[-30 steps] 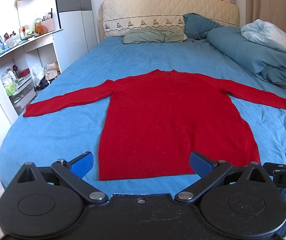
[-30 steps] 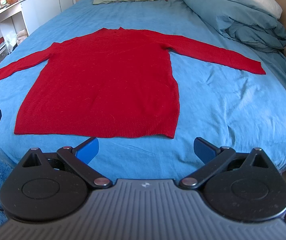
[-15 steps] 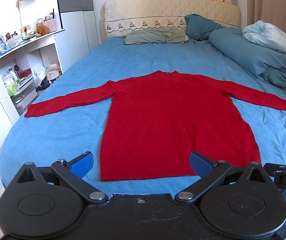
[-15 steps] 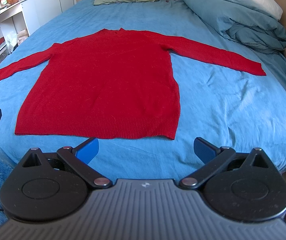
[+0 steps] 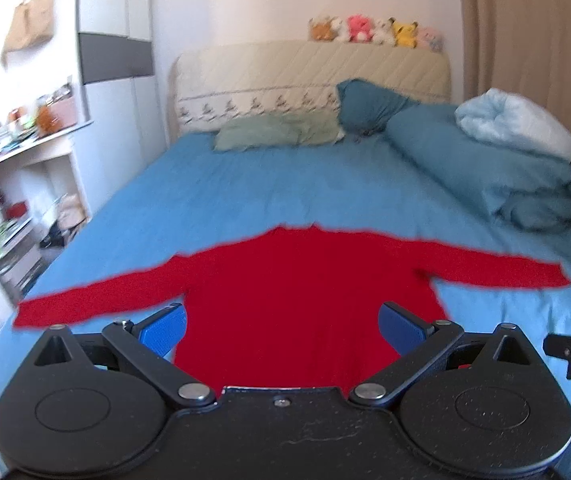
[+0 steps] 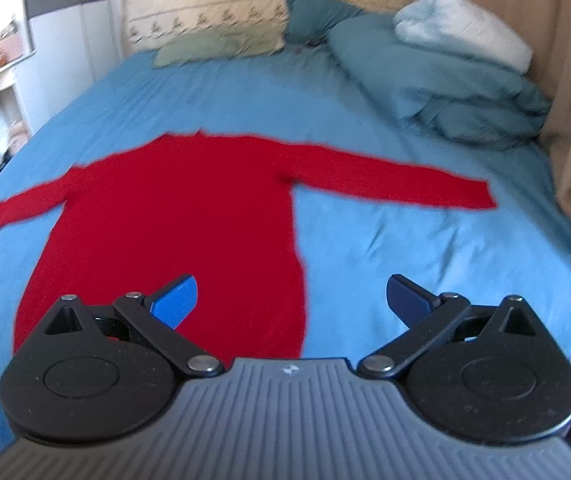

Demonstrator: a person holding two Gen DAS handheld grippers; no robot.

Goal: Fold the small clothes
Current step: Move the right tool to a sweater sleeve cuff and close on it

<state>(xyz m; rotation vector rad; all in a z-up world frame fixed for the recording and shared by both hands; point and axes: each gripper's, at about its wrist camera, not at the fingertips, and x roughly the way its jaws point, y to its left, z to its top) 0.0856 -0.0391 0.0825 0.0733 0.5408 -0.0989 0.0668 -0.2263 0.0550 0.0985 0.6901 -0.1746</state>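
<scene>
- Left wrist view: the left gripper (image 5: 281, 322) has its fingers apart above the red sweater (image 5: 305, 300), which lies flat on the bed (image 5: 285, 184). Only here are the plush toys (image 5: 373, 32) visible; the sweater's hem is hidden.
- Right wrist view: the right gripper (image 6: 293, 300) has its fingers apart over the sweater's right edge. This view is blurred, and the hem was clear of both grippers a second ago.

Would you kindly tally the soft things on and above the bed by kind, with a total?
Red sweater: 1
Pillows, green and teal: 2
Bundled duvets, teal and pale blue: 2
Plush toys on the headboard: about 5, blurred
Total: about 10
</scene>
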